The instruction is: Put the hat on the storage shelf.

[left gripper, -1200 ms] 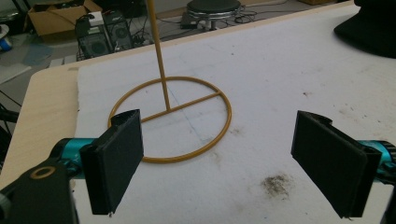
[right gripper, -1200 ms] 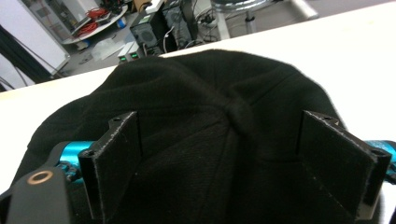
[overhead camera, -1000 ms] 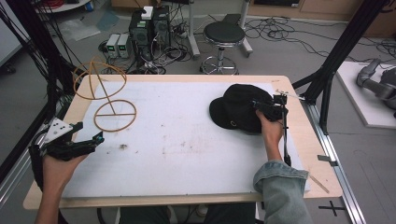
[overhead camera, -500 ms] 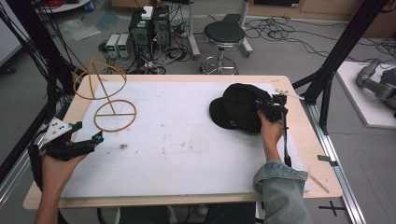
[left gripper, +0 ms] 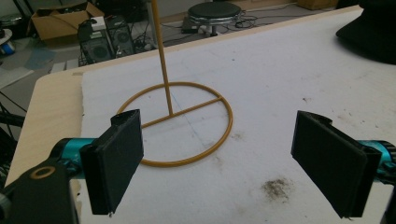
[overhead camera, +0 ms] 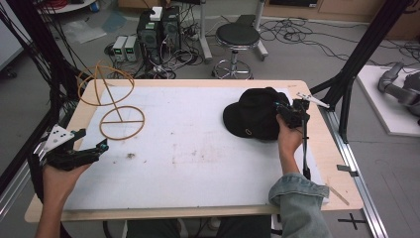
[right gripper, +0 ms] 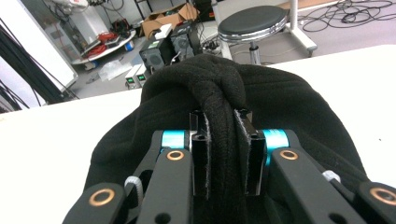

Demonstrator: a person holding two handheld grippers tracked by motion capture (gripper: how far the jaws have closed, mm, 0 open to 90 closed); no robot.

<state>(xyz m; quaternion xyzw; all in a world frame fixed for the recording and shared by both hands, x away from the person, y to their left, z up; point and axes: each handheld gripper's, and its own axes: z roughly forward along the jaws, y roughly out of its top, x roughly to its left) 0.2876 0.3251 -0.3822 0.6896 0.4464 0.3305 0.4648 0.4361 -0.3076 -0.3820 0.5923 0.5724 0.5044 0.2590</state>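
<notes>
A black hat [overhead camera: 255,116] lies on the right side of the white mat [overhead camera: 198,148], near the table's far right corner. From above, the right gripper [overhead camera: 289,115] sits at the hat's right edge, but the grip itself is too small to read there; the right gripper view makes it plain, with a thick fold of the hat's fabric [right gripper: 219,93] pinched tight between the two black jaws. The left gripper [overhead camera: 84,151] hovers at the mat's left edge, its jaws spread wide with nothing between them. Just beyond it stands a yellow wire stand [left gripper: 180,123]; its upper hoop [overhead camera: 106,84] shows from the high view.
</notes>
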